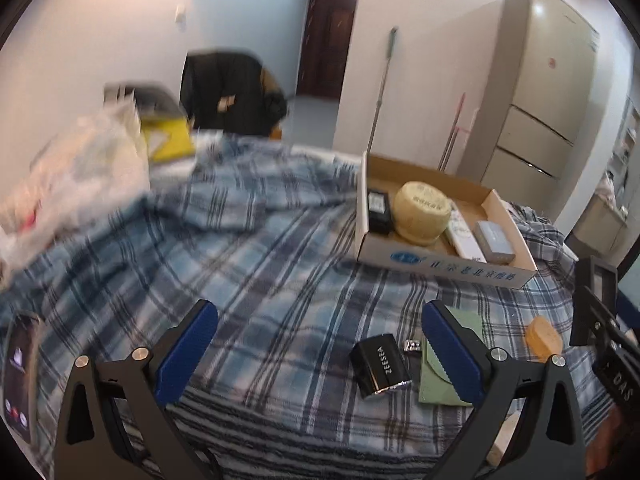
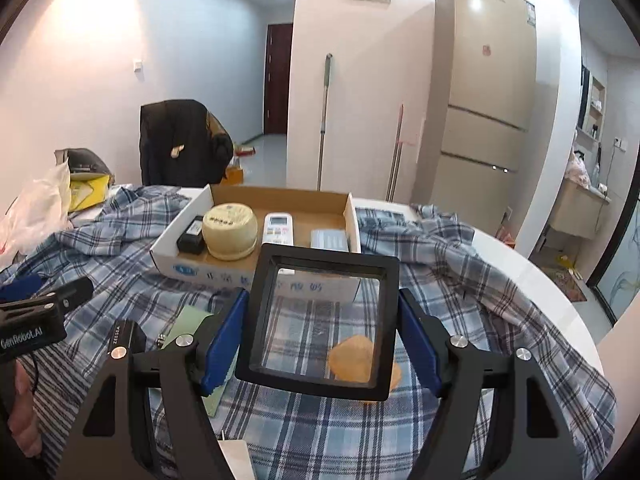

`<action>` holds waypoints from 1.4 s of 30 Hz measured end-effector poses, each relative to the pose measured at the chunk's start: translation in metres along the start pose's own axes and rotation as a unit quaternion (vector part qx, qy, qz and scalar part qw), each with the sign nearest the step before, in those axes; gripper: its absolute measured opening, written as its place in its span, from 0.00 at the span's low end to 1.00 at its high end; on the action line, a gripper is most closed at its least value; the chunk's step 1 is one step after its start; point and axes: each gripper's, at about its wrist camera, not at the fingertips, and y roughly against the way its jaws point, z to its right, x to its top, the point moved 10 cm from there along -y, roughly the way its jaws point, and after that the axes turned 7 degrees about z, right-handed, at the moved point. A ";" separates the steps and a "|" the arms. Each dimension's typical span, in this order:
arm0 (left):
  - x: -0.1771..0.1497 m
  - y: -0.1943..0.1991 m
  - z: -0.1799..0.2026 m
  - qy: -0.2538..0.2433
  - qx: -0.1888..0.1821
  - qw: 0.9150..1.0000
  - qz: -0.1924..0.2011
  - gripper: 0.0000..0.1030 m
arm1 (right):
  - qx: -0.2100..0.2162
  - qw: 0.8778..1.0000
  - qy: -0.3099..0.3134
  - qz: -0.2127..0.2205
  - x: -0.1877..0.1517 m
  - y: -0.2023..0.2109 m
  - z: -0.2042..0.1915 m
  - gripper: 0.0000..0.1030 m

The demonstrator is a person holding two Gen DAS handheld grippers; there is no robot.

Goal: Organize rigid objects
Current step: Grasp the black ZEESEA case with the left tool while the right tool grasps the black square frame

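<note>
Right claw (image 2: 320,332), nearest the lens: blue pads (image 2: 223,340) pressed against both side edges of a black square frame (image 2: 280,374) with a clear pane, held tilted above a surface draped in blue plaid cloth (image 2: 460,280). Through the pane, an orange oval bar (image 2: 352,358) lying on the cloth.

Left claw (image 1: 318,354): spread wide, gripping nothing, hovering over the same cloth. Between and just beside its fingers (image 1: 454,354), a black ZEESEA box (image 1: 380,366), a small metal clip (image 1: 413,346) and a green card (image 1: 438,382), clustered close together. Far left edge, a phone (image 1: 18,372) with lit screen.

Middle distance: open cardboard tray (image 2: 256,276) resting on the cloth, printed with blue characters on its near wall. Inside, left to right: black adapter (image 2: 192,236), round cream tin (image 2: 230,230), white remote (image 2: 279,230), grey-blue case (image 2: 330,239), side by side in one row.

Left rear of the surface: white plastic bag (image 2: 36,208) and yellow package (image 2: 88,192), blurred in the left wrist view.

Background: dark coat (image 2: 180,144) over a chair, mop handles (image 2: 324,120) against the wall, beige refrigerator (image 2: 480,80), brown door (image 2: 278,80) at the corridor's end.
</note>
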 end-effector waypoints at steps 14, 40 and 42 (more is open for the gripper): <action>-0.024 -0.014 0.037 -0.045 -0.025 0.992 -0.113 0.84 | -0.008 0.999 -0.022 -0.023 -0.004 -0.006 0.014 0.70; -0.052 -0.043 0.055 -0.089 -0.036 0.985 -0.142 0.36 | 0.005 0.998 -0.042 -0.051 -0.009 -0.011 0.019 0.70; -0.055 -0.044 0.055 -0.089 -0.039 0.985 -0.146 0.36 | 0.009 0.998 -0.040 -0.055 -0.011 -0.012 0.017 0.70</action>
